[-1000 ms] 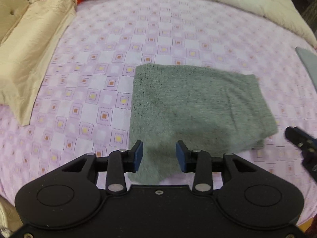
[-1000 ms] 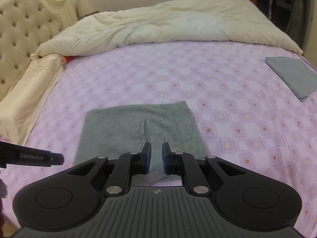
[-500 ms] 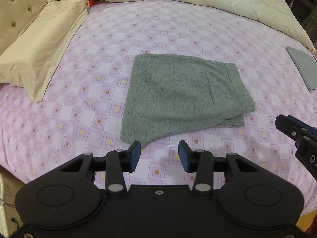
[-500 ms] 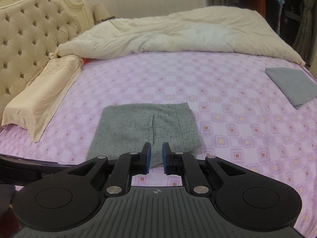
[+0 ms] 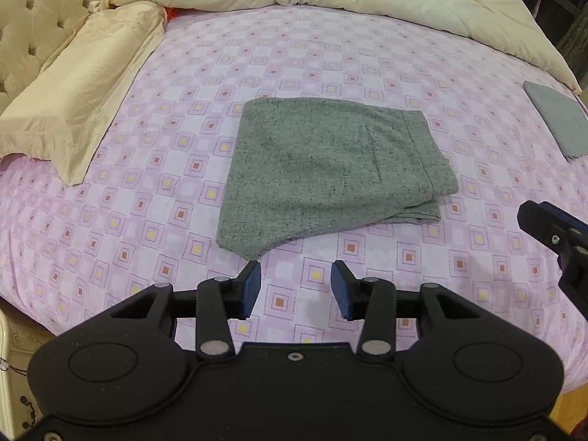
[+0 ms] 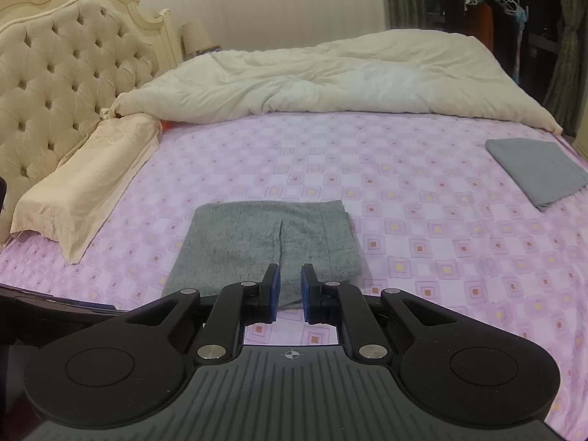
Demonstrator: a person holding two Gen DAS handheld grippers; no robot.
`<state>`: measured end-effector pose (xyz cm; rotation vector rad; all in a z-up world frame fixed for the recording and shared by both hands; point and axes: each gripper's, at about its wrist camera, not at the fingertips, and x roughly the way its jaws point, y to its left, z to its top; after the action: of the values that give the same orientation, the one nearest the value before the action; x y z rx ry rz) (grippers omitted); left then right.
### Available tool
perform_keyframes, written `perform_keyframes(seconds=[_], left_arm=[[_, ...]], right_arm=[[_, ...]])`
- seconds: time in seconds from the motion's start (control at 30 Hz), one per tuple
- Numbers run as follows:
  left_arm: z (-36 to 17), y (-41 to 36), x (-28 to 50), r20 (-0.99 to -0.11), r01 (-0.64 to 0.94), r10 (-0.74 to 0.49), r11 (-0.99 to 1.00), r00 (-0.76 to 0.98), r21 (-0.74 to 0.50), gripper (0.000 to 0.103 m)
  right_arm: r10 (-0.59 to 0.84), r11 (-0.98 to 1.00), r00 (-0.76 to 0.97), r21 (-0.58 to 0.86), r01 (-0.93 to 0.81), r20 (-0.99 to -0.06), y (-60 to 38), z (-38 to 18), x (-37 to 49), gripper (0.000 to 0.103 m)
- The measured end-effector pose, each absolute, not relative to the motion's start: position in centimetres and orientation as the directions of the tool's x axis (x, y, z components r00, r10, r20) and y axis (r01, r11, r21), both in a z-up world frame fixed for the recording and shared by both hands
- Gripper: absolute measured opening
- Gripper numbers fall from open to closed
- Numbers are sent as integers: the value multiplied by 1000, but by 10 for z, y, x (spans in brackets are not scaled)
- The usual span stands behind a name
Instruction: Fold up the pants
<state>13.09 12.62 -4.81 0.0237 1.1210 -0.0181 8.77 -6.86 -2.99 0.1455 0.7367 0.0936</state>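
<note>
Grey speckled pants lie folded into a flat rectangle on the pink checked bed sheet. My left gripper hovers just in front of the fold's near left corner, open, with only sheet between its blue pads. The right gripper's fingertip shows at the right edge of the left wrist view. In the right wrist view the pants lie beyond my right gripper, whose jaws stand a narrow gap apart with nothing between them.
A cream pillow lies along the left by the tufted headboard. A cream duvet is bunched at the far side. Another folded grey cloth rests at the right. The bed's near edge runs just below the grippers.
Both grippers have drawn back and up from the pants, which now lie clear of the left fingers. More of the bed and headboard shows. The jaws' gaps look unchanged.
</note>
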Motion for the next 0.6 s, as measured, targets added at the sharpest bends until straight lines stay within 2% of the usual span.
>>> perform_keyframes(seconds=[0.6], left_arm=[[-42, 118, 119, -890, 28, 5, 999, 457, 19, 52]], right_arm=[[148, 984, 758, 173, -48, -636, -72, -26, 77, 12]])
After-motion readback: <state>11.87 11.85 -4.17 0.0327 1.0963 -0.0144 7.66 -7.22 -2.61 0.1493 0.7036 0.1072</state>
